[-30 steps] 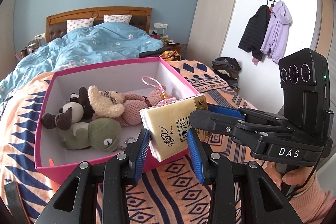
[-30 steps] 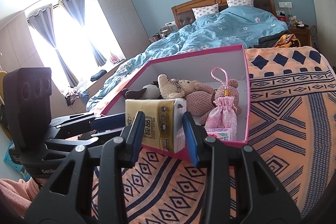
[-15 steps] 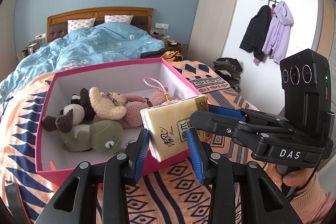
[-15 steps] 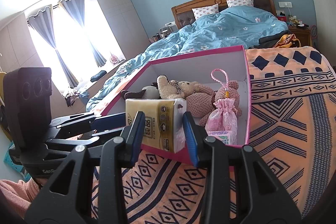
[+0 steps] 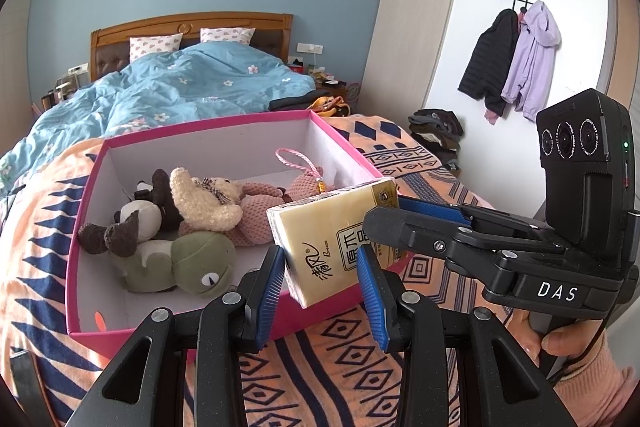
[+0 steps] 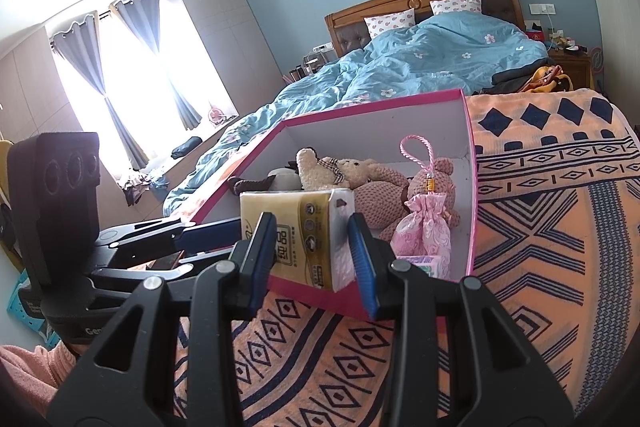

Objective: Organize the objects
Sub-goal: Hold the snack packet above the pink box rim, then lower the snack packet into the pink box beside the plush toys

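Both grippers are clamping the tissue pack [image 5: 334, 242] at frame centre, the left gripper [image 5: 320, 281] on one end, the right gripper [image 6: 312, 245] on the other, its long axis spanning between them, hanging over the near rim of the pink box [image 5: 168, 143].

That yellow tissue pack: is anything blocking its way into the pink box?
Only the box's near wall. The tissue pack, pinched between both tools, hangs at the pink box's near rim. The box has no lid; bare floor shows beside the green frog toy, though a pink pouch fills the near right corner.
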`<state>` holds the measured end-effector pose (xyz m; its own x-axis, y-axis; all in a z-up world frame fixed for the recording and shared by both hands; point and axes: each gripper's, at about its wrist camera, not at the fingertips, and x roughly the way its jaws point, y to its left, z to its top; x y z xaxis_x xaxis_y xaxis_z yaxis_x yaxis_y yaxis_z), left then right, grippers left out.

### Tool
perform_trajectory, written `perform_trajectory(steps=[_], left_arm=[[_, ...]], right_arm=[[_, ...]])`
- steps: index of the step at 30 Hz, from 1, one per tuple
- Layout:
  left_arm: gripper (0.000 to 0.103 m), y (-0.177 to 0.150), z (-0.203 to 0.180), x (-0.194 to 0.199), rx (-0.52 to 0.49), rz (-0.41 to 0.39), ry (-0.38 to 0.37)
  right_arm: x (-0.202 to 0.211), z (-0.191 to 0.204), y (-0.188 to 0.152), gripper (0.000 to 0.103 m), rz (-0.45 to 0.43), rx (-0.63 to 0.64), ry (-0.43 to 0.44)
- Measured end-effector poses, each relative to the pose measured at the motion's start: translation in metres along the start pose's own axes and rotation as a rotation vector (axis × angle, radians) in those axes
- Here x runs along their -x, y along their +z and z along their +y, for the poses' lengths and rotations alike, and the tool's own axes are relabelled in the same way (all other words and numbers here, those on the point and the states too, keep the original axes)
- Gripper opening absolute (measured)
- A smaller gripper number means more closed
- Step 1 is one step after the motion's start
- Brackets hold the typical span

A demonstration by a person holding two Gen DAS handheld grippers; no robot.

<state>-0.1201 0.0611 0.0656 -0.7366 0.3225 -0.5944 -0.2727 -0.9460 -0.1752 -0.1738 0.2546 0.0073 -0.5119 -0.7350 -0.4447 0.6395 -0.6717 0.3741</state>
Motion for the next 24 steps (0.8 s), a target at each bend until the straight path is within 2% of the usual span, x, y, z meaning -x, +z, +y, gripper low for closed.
perform_trajectory(steps=[24], left_arm=[[0.038,0.006,0.009,-0.011,-0.007,0.006,0.018]], right_arm=[[-0.012,-0.011,0.003,0.04,0.006,-0.033,0.009]])
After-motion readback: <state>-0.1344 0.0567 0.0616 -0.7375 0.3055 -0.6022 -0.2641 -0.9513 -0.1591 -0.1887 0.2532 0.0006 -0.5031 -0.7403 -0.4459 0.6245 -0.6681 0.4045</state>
